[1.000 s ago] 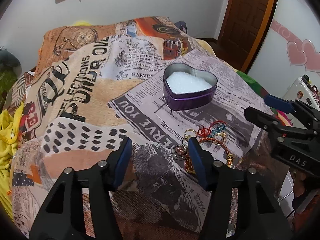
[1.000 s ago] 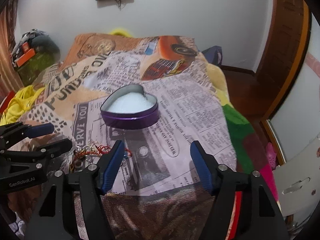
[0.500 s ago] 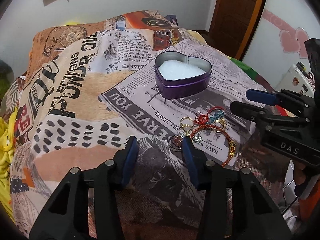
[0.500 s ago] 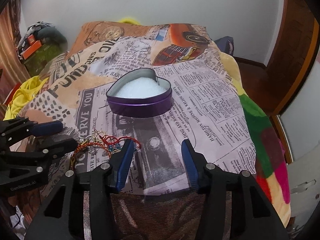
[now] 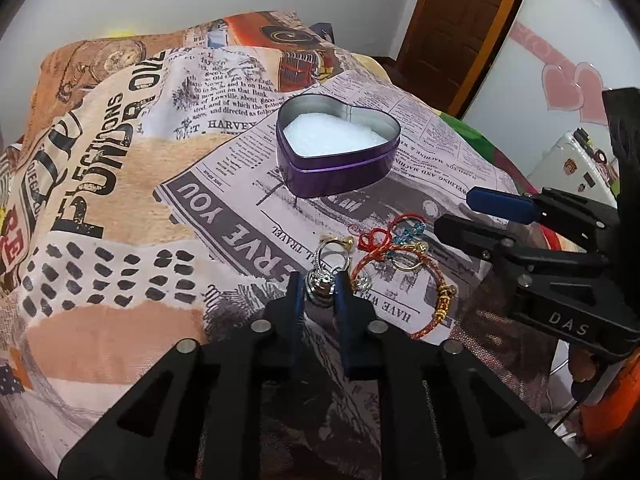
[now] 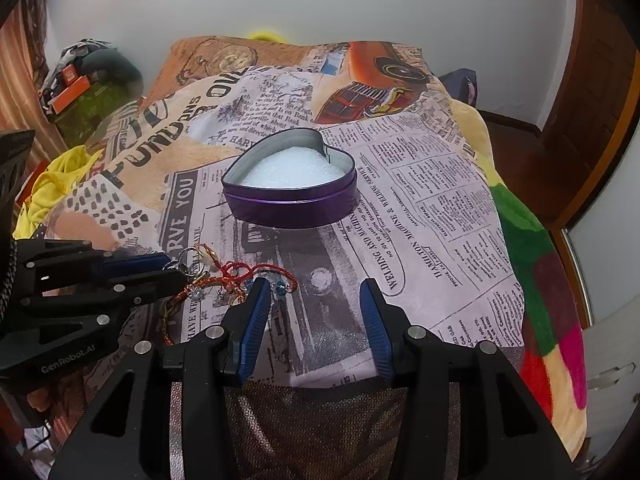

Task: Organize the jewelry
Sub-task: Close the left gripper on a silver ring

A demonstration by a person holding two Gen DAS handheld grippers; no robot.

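Between the fingers of the left gripper sits a silver charm, its loop of silver rings lying just ahead of the tips. A second ago these fingers stood wide apart short of the jewelry pile; half a second ago they had narrowed and moved in; now they have closed to a thin gap with the charm pinched in it, both pads touching its sides. The piece still rests on the bed cover, so it looks gripped but not yet lifted.

To the right of those fingers lie the red cord bracelet, gold ring and blue beads, tangled close together. Well ahead stands the heart tin, lid off, white padding showing.

The right gripper holds nothing; its fingers have drawn in a little but remain well apart, the left one beside the pile's edge.

The pick seems made. Next comes the lift toward the tin, watching that the rings do not drag neighbours along.
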